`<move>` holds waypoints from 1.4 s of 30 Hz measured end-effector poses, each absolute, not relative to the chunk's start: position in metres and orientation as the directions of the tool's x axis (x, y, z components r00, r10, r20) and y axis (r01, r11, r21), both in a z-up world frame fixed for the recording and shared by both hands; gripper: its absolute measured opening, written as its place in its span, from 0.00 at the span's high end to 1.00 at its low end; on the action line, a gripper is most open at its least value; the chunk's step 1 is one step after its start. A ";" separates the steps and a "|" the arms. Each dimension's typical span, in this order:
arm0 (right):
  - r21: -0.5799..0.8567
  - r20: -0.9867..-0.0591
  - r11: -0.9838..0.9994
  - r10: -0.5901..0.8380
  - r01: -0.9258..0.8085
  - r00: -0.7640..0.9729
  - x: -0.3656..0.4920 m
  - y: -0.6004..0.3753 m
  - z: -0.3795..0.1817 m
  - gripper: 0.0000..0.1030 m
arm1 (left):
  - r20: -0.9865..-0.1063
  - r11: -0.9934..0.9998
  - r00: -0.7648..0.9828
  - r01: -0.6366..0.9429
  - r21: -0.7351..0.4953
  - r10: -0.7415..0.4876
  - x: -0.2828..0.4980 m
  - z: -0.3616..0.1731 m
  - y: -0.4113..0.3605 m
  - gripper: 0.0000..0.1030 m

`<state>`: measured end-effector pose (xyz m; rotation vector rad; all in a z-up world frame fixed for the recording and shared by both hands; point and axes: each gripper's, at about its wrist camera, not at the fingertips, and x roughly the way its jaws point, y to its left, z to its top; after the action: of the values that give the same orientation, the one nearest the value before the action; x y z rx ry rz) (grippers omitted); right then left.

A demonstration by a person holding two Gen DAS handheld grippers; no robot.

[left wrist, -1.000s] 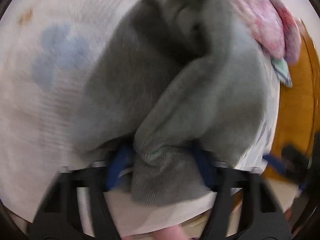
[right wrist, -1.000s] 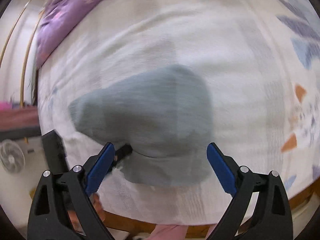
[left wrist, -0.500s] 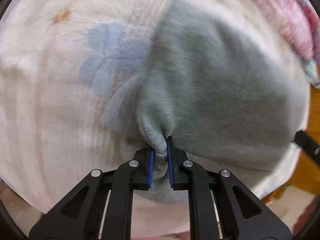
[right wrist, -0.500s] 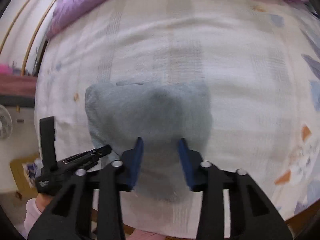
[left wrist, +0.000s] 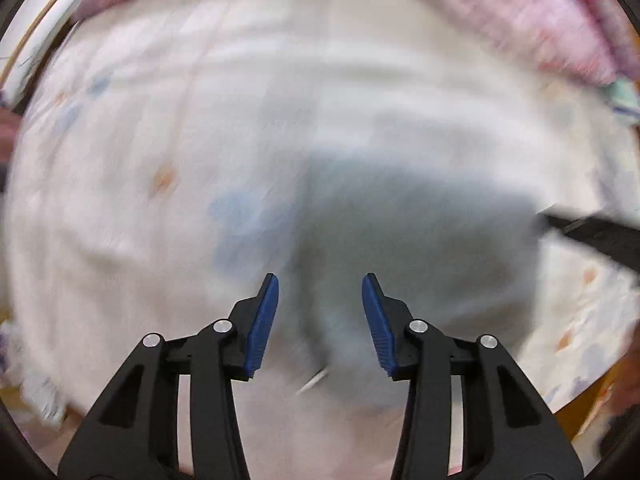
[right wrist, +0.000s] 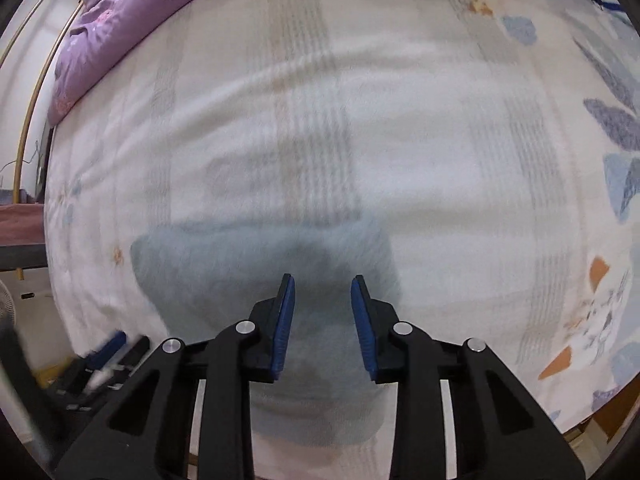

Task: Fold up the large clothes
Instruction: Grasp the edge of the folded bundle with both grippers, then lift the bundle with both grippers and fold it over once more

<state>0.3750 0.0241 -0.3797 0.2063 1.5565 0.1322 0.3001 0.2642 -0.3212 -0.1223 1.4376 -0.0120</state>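
A grey garment [left wrist: 420, 240] lies folded in a flat bundle on the white patterned bed sheet [left wrist: 200, 120], near the bed's front edge. My left gripper [left wrist: 320, 280] hangs above the garment's left part. Its jaws are opening and no cloth is pinched between the blue pads; this view is blurred. In the right wrist view the garment [right wrist: 240, 272] sits under my right gripper [right wrist: 323, 280], whose jaws stand a little apart over the cloth without pressing on it. The left gripper [right wrist: 112, 348] shows as a blur at lower left, and the right gripper [left wrist: 592, 232] enters at right.
A purple and pink quilt [right wrist: 132, 28] is bunched along the far side of the bed sheet [right wrist: 440, 140]. A white fan [right wrist: 6, 304] stands off the bed's left side. The wooden bed frame [right wrist: 612, 412] shows at lower right.
My left gripper let go of the pinched grey cloth, opened and rose away from the garment. My right gripper narrowed from wide open and moved over the garment.
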 end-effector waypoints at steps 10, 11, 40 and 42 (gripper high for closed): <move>0.239 -0.969 0.969 0.242 0.061 -0.055 0.374 0.027 -0.382 0.72 | -0.995 0.995 0.018 -0.004 -0.099 -0.099 0.333 -0.379 0.241 0.78; 0.254 -0.964 0.967 0.256 0.038 -0.066 0.356 0.029 -0.374 0.72 | -0.993 0.993 0.001 -0.032 -0.115 -0.115 0.316 -0.371 0.250 0.78; 0.520 -0.851 0.854 0.519 0.008 -0.085 0.321 -0.016 -0.440 0.07 | -0.980 0.980 0.034 -0.007 -0.198 -0.198 0.299 -0.399 0.318 0.17; 0.570 -0.817 0.822 0.568 0.007 -0.095 0.324 -0.018 -0.454 0.07 | -0.965 0.967 0.055 0.001 -0.255 -0.255 0.305 -0.407 0.331 0.13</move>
<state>0.3242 -0.0179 -0.4536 0.4640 1.6111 0.4985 0.3046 0.3308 -0.4065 -0.2060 1.5068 -0.1962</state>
